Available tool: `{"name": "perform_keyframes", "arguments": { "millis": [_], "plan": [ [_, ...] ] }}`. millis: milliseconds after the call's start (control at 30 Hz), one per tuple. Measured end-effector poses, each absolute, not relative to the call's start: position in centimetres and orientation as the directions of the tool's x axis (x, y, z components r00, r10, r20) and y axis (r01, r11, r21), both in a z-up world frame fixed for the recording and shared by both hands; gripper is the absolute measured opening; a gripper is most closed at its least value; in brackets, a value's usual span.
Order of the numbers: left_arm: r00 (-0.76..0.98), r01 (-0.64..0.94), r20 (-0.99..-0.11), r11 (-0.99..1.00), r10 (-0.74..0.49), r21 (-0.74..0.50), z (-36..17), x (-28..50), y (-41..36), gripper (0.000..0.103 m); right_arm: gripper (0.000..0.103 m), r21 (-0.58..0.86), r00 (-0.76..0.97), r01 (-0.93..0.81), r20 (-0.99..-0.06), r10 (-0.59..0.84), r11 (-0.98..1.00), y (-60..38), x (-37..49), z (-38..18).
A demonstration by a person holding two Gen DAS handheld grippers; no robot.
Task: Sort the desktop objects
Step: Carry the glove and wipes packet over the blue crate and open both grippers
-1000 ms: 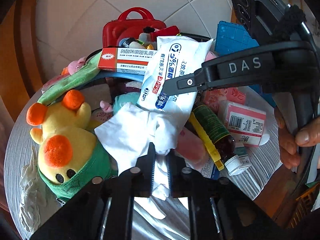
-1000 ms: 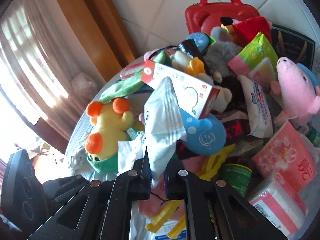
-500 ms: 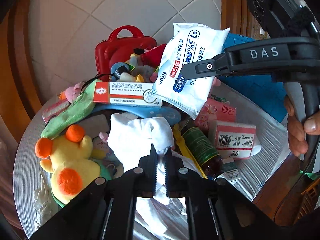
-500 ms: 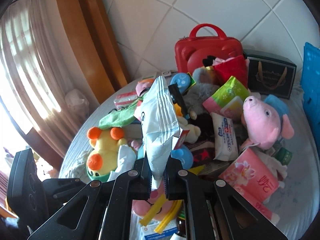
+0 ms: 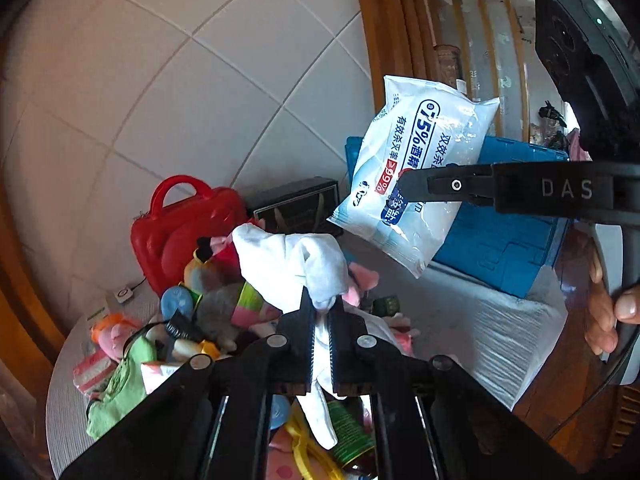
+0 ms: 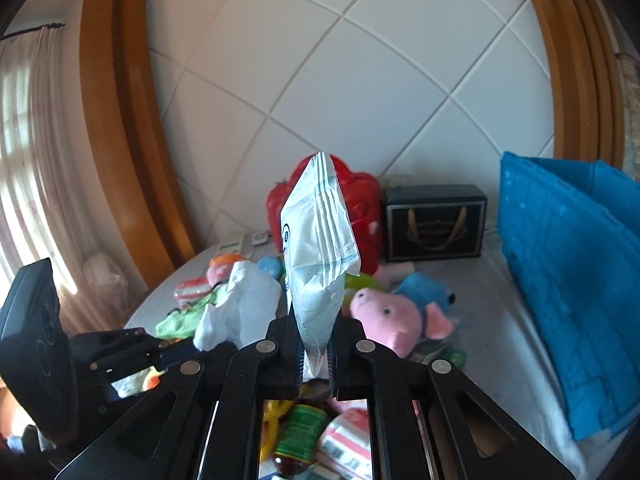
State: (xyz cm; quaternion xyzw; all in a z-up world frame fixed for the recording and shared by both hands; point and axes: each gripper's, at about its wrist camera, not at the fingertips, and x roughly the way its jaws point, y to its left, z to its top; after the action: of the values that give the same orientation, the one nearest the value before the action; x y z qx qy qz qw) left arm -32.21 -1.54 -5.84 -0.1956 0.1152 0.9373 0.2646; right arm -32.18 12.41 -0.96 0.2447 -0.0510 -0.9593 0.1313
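My left gripper (image 5: 322, 312) is shut on a crumpled white cloth (image 5: 292, 264), which it holds up above the heap of objects on the round table (image 5: 68, 392). The same white cloth (image 6: 244, 304) shows at the left of the right wrist view, held by the left gripper (image 6: 192, 346). My right gripper (image 6: 316, 344) is shut on the lower edge of a white and blue wipes pack (image 6: 318, 248), which stands upright above its fingers. In the left wrist view the wipes pack (image 5: 416, 176) hangs high at the right, clamped by the right gripper (image 5: 400, 186).
A red case (image 5: 180, 232), a black gift box (image 6: 434, 222) and a blue folded crate (image 6: 568, 280) stand at the back. A pink pig plush (image 6: 396, 320), a green cloth (image 5: 124, 392), a brown bottle (image 6: 298, 432) and tissue packs lie below. A hand (image 5: 612, 312) grips the right tool.
Both grippers have risen well above the heap, carrying the white cloth and the wipes pack with them. The heap now lies lower in both views and more wall shows.
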Motion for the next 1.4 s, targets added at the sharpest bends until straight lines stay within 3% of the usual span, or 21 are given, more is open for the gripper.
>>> {"name": "perform_keyframes", "arguments": {
  "millis": [333, 600, 1067, 1400],
  "plan": [
    [-0.696, -0.703, -0.341, -0.697, 0.632, 0.142, -0.9, -31.9, 7.9, 0.006, 0.009, 0.137, -0.933, -0.010, -0.357, -0.040, -0.991, 21.7, -27.4, 3.4],
    [-0.643, -0.764, -0.305, -0.618, 0.703, 0.186, 2.2, -31.6, 16.8, 0.006, 0.009, 0.153, -0.952, -0.170, -0.282, 0.122, -0.973, 30.1, -24.2, 6.0],
    [-0.579, -0.814, -0.280, -0.559, 0.766, 0.154, 5.8, -33.8, 35.1, 0.006, 0.009, 0.123, -0.922, -0.301, -0.290, 0.256, -0.946, 47.5, -26.3, 7.7],
    [-0.575, -0.813, -0.347, -0.564, 0.741, 0.143, 5.3, -36.7, 42.9, 0.006, 0.009, 0.135, -0.894, -0.342, -0.351, 0.277, -0.930, 55.4, -29.1, 5.8]
  ]
}}
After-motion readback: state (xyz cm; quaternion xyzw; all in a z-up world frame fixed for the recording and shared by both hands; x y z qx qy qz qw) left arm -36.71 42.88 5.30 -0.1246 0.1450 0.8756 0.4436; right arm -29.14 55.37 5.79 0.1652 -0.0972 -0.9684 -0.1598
